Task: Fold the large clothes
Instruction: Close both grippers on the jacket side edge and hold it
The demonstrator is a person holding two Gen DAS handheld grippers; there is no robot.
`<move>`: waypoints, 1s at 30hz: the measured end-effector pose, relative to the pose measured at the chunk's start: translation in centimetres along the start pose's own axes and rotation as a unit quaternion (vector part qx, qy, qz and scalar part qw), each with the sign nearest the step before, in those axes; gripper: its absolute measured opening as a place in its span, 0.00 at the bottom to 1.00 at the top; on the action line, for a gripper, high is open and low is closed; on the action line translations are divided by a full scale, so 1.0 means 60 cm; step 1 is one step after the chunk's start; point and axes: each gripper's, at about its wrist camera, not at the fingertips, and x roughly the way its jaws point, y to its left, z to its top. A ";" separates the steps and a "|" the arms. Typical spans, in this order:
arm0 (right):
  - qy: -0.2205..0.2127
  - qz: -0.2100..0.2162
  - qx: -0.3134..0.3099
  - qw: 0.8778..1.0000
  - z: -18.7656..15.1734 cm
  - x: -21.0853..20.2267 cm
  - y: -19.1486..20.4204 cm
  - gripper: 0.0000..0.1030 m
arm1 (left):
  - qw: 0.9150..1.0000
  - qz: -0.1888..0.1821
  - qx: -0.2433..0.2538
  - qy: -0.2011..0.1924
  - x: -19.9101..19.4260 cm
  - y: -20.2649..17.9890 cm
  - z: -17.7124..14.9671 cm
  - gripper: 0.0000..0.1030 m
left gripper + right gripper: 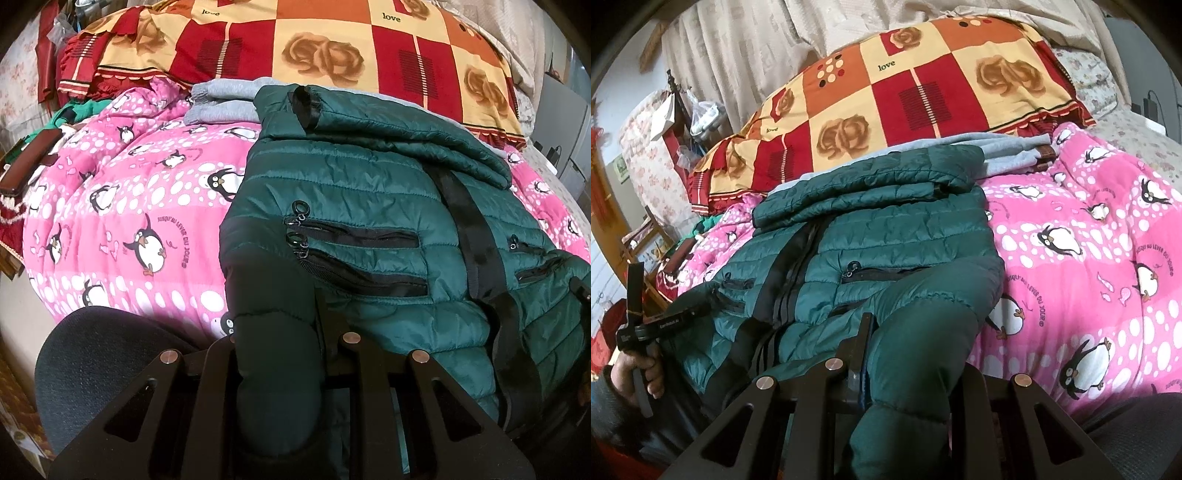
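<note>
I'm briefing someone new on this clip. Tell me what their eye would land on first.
First, the dark green puffer jacket spread across the middle of the bed, its near edge pinched by the left gripper and the right gripper. Under it glows a hot-pink penguin quilt. Behind, a red and orange rose-print cover lies across the head of the bed.

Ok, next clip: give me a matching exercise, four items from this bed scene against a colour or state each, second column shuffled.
Column one:
1. puffer jacket
2. penguin quilt
3. grey garment
4. left tongs

Column two:
A. pink with white spots
B. shut on a jacket fold
C. dark green, quilted, black zips
D. folded, lying behind the jacket

Pairs: 1-C, 2-A, 3-D, 4-B
</note>
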 end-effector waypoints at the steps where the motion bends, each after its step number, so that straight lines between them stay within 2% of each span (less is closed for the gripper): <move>1: 0.000 -0.003 -0.003 1.000 0.000 0.000 0.001 0.17 | 1.000 0.000 -0.001 0.000 0.001 0.001 0.000 0.16; 15: 0.001 -0.014 -0.016 1.000 -0.001 -0.003 0.008 0.17 | 1.000 -0.003 -0.003 -0.002 -0.002 0.003 0.001 0.16; 19: -0.014 -0.014 -0.031 0.999 -0.002 -0.027 0.021 0.17 | 1.000 -0.016 -0.012 -0.024 -0.026 0.010 0.000 0.16; 27: -0.027 -0.003 -0.042 0.999 -0.013 -0.096 0.033 0.17 | 0.998 -0.041 -0.045 -0.025 -0.073 0.045 -0.006 0.15; 30: -0.038 0.001 -0.044 0.998 -0.016 -0.128 0.035 0.17 | 0.996 -0.065 -0.059 -0.034 -0.104 0.060 -0.011 0.15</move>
